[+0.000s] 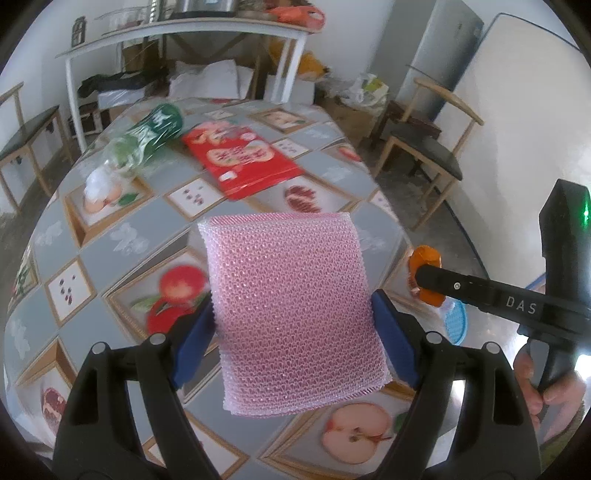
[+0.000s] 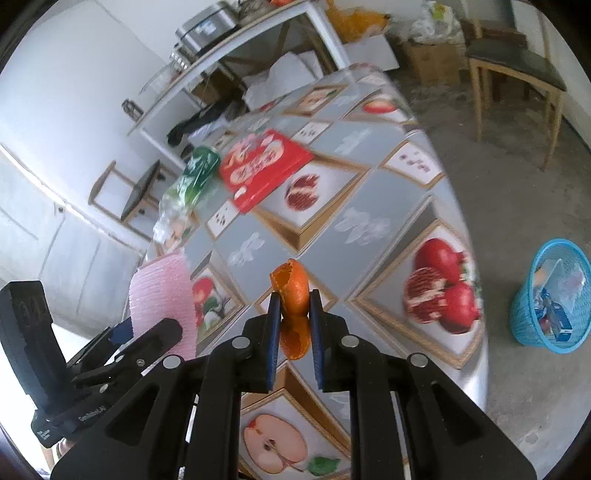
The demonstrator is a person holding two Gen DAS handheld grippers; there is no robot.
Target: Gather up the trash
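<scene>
My left gripper is shut on a pink foam net sleeve and holds it above the table; the sleeve also shows in the right wrist view. My right gripper is shut on an orange peel above the table's right part; the peel shows in the left wrist view. A red snack bag and a green-and-clear plastic bag lie on the far part of the table. A blue trash basket with wrappers stands on the floor at the right.
The table has a fruit-print cloth. Wooden chairs stand at the right and the left. A white shelf table with boxes under it is behind. A white panel leans on the right wall.
</scene>
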